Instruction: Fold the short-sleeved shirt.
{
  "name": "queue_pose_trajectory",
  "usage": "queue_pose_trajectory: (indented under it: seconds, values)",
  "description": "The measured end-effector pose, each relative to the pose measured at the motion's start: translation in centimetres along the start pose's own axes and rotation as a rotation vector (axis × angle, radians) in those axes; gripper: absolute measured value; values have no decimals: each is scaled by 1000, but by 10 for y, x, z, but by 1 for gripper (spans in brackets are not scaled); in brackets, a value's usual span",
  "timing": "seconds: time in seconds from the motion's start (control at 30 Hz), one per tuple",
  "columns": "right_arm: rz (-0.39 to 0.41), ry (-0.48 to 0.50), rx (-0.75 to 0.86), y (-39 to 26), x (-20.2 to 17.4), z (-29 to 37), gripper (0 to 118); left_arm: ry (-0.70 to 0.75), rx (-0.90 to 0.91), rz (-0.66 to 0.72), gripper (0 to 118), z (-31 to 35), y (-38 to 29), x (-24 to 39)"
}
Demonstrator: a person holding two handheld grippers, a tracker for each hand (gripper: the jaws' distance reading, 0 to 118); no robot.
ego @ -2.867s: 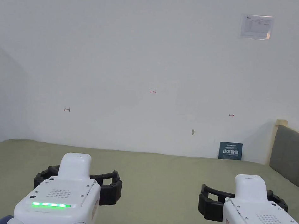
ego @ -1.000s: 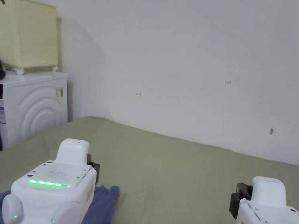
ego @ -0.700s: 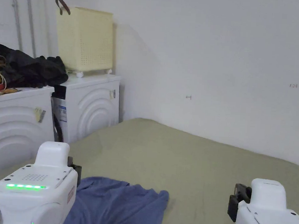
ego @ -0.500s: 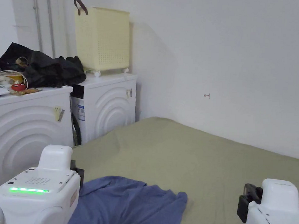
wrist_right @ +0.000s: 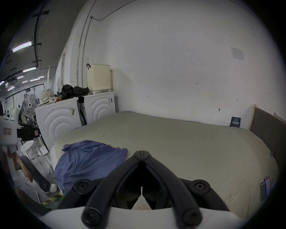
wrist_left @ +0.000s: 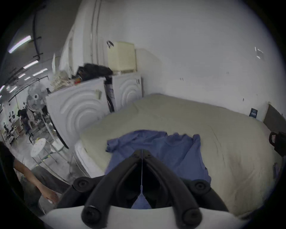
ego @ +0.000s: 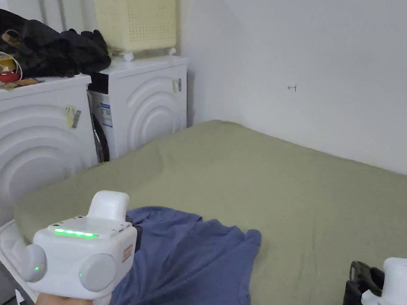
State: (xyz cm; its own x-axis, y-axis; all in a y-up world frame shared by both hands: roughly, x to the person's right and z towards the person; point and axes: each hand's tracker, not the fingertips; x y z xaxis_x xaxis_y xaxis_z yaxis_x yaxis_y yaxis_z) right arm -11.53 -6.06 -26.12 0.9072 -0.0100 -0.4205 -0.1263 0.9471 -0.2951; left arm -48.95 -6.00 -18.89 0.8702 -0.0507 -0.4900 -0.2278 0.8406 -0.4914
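1. Head view: the blue shirt [ego: 191, 262] lies crumpled on the bed [ego: 307, 196], close to its near left corner, beside the washing machines [ego: 141, 99]. A few seconds ago the camera faced the bare wall and the shirt was out of the picture. The person has turned left since then, so the shirt is now in full sight.
2. The left hand-held gripper [wrist_left: 142, 152] hangs just above the near part of the shirt. In the left gripper view its jaws meet at the tips with nothing between them. They were spread wide about three seconds ago and have closed since.
3. The right hand-held gripper [wrist_right: 141, 152] sits low over the bare sheet toward the bed's near edge, well right of the shirt. Its jaws are also together and empty, and they too were apart earlier.
4. The shirt is bunched, with one sleeve sticking out toward the bed's left edge and its hem trailing over the near edge.
5. Judgement: folding has not begun. The turn only brings the shirt within reach. Both pairs of jaws will likely need to part before any grab, and the shirt must be spread flat toward the middle of the bed first.
6. Risk: the overhanging cloth could slide off the near edge if pulled carelessly.
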Motion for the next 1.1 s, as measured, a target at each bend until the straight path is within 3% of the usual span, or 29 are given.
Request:
queue_pose_trajectory:
  seconds: [0.23, 0.27, 0.3, 0.33, 0.37, 0.47, 0.57, 0.6, 0.67, 0.7, 0.73, 0.8, 0.93, 1.1]
  values:
    - [-24, -19, -145, -43, 22, -30, 0, -115, -297, -38, 7, -137, -25, 38]
    - [-20, -29, -160, -49, 25, -33, 0, -131, -354, -58, 22, -154, -28, 43]
    - [-21, -29, -170, -52, 28, -35, 0, -152, -382, -63, 73, -168, -31, 45]
    - [-28, -36, -183, -56, 31, -36, 0, -160, -422, -63, 107, -183, -36, 47]
    - [-37, -40, -196, -61, 35, -36, 0, -166, -464, -70, 118, -197, -41, 49]
    - [-52, -49, -222, -70, 41, -33, 0, -120, -480, -161, 118, -217, -55, 58]
    - [-54, -58, -242, -76, 47, -29, 0, -137, -516, -102, 117, -225, -62, 59]
    - [-57, -62, -245, -77, 48, -25, 0, -143, -519, -113, 109, -223, -57, 59]
    - [-79, -69, -248, -77, 55, -15, 0, -192, -513, -153, 77, -213, -51, 59]
    - [-88, -69, -250, -77, 58, -9, 0, -210, -511, -168, 29, -206, -46, 63]
    - [-93, -76, -250, -78, 62, -2, 0, -188, -487, -209, 0, -199, -40, 68]
    - [-96, -89, -249, -78, 70, 14, 0, -108, -429, -280, 0, -188, -34, 76]
    - [-106, -140, -218, -74, 92, 58, 0, -124, -377, -255, 0, -154, -11, 86]
    - [-124, -215, -167, -64, 126, 104, 0, -242, -205, -230, 0, -82, 33, 132]
